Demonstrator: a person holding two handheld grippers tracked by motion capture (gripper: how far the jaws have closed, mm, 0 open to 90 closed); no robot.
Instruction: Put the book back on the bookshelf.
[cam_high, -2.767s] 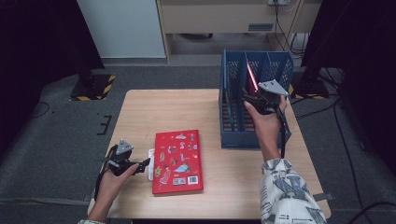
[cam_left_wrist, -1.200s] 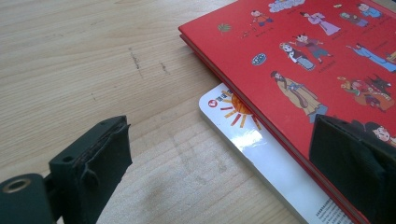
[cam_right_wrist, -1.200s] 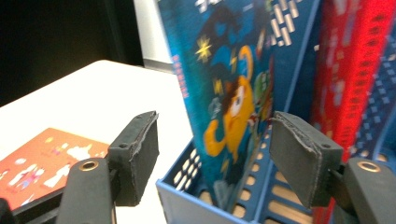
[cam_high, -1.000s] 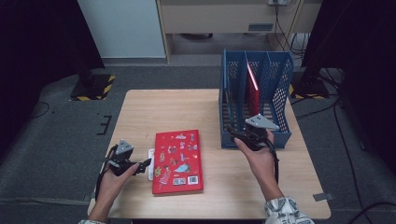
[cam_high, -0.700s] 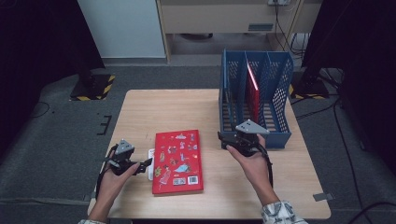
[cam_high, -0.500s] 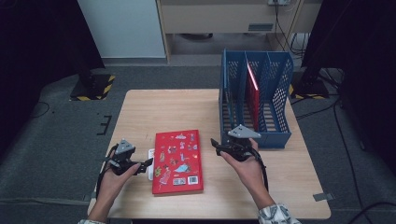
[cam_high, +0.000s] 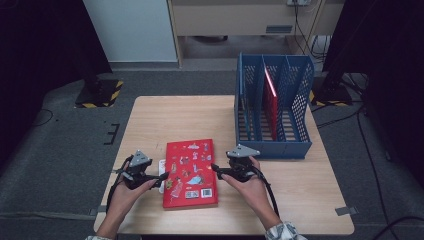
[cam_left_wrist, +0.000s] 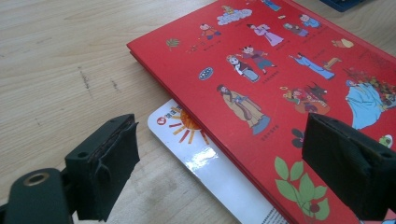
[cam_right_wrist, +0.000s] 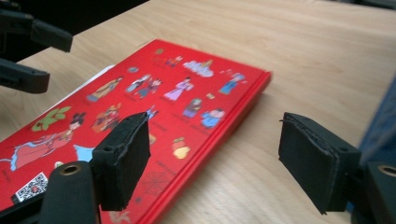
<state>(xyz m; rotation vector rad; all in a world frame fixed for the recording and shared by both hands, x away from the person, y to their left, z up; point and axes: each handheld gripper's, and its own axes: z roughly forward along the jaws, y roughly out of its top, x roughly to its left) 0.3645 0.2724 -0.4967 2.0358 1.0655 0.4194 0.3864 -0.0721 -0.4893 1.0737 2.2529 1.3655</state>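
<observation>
The red book (cam_high: 190, 173) lies flat near the desk's (cam_high: 300, 190) front edge. The left gripper (cam_high: 160, 176), just left of the book, has been closing a little but stands open, nothing pinched; its view shows a white booklet (cam_left_wrist: 210, 168) tucked under the book, mostly hidden. The right gripper (cam_high: 216, 170), at the book's right edge, has been opening and grips nothing. Beyond the book, a blue file rack (cam_high: 272, 142) holds what looks like another red book (cam_high: 270, 100).
</observation>
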